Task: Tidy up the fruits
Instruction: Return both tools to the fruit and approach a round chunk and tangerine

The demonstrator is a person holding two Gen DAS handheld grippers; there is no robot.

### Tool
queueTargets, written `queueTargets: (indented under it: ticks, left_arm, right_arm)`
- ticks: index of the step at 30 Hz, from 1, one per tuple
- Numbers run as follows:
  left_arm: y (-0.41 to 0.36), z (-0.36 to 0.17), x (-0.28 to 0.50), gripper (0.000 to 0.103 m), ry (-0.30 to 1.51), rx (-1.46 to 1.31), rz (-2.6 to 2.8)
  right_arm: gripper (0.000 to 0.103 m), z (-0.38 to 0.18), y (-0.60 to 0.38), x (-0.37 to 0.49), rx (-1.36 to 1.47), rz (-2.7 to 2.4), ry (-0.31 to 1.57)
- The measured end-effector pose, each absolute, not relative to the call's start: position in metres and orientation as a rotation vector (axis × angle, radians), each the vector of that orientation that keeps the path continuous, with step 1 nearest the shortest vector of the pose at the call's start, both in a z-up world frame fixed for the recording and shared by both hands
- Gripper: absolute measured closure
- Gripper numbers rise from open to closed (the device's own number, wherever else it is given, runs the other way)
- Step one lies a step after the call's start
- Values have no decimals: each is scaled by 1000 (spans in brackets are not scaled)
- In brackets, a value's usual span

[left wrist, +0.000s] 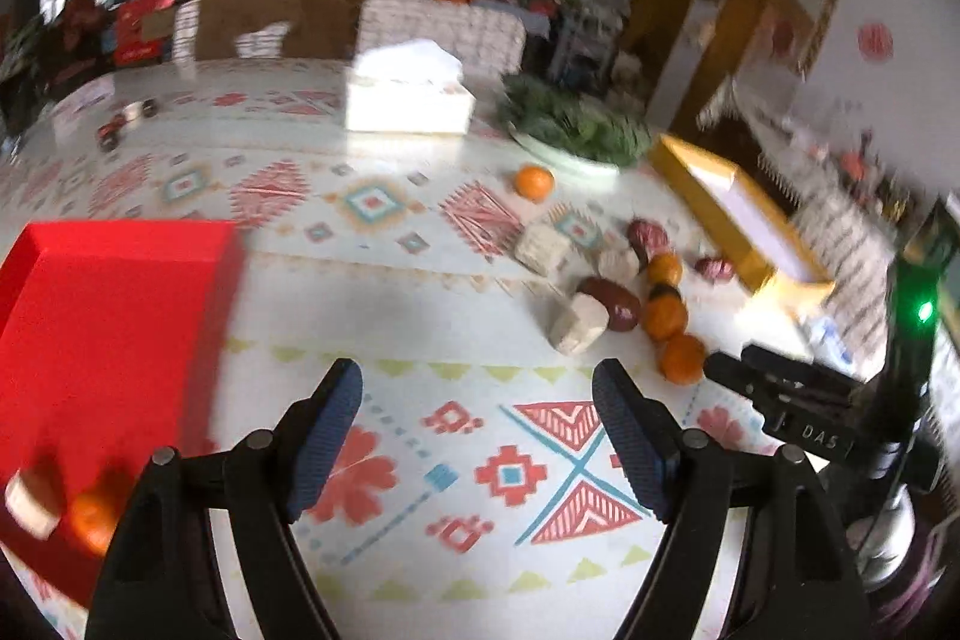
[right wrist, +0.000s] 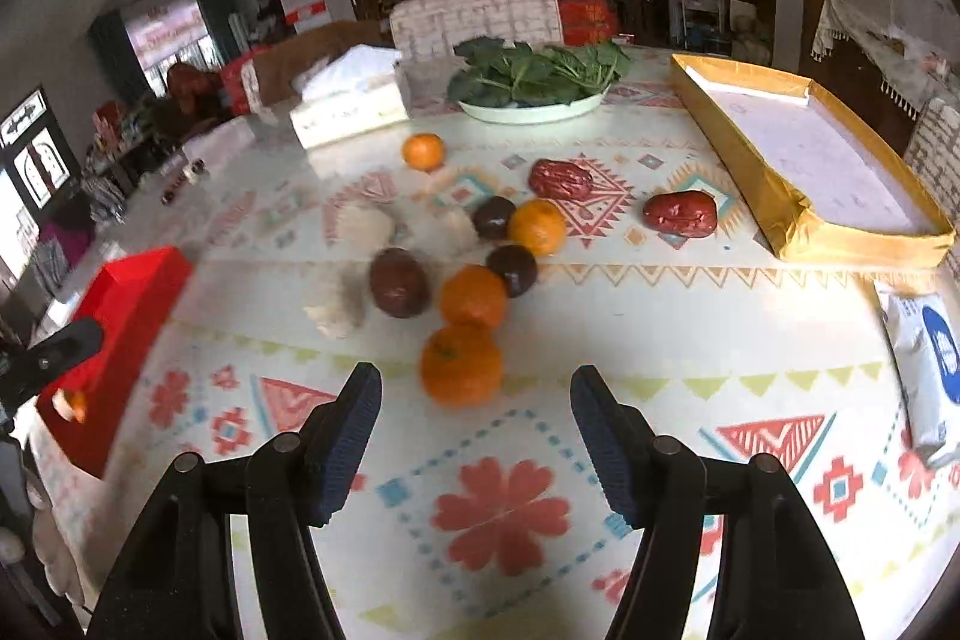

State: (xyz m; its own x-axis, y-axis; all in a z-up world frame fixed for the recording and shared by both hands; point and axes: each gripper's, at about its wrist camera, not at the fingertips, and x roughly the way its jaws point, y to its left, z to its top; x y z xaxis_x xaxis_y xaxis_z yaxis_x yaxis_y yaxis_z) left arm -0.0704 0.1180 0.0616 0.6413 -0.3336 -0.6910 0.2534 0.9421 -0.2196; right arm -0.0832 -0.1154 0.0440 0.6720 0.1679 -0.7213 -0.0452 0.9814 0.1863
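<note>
Loose fruit lies mid-table: oranges, the nearest orange [right wrist: 461,364] just ahead of my right gripper [right wrist: 477,436], which is open and holds nothing. Behind it are another orange [right wrist: 473,295], dark plums [right wrist: 399,283], two red dates [right wrist: 681,214] and beige blocks [right wrist: 336,304]. My left gripper [left wrist: 480,436] is open over bare tablecloth, with nothing between its fingers. Left of it, the red tray [left wrist: 108,328] holds an orange [left wrist: 90,520] and a beige block [left wrist: 33,502]. The fruit pile [left wrist: 663,316] lies to its right.
A gold tray [right wrist: 810,160] with a pale floor sits at the right. Behind the fruit stand a plate of greens [right wrist: 534,106] and a tissue box [right wrist: 348,100]. A white packet [right wrist: 924,370] lies near the right edge. Chairs stand beyond the table.
</note>
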Motion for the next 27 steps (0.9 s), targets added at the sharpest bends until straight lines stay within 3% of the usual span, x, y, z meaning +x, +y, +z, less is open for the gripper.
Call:
queueTargets:
  ticks: [5,9,24,26,27]
  left_arm:
    - [81,44,-51,24,857,-26,-369]
    - [60,32,-32,24,897,18,-375]
    - [38,14,1,25,918,8,-428]
    - [39,15,2,29,909,-15,-451]
    - [38,15,1,40,900,-21,-465]
  right_arm:
    - [33,31,-118,-67,153,148,845]
    - [41,24,-117,-57,163,175,857]
    - [53,18,-112,-52,153,206,881]
    - [53,18,-113,-53,159,206,880]
    - [53,18,-112,-53,158,205,879]
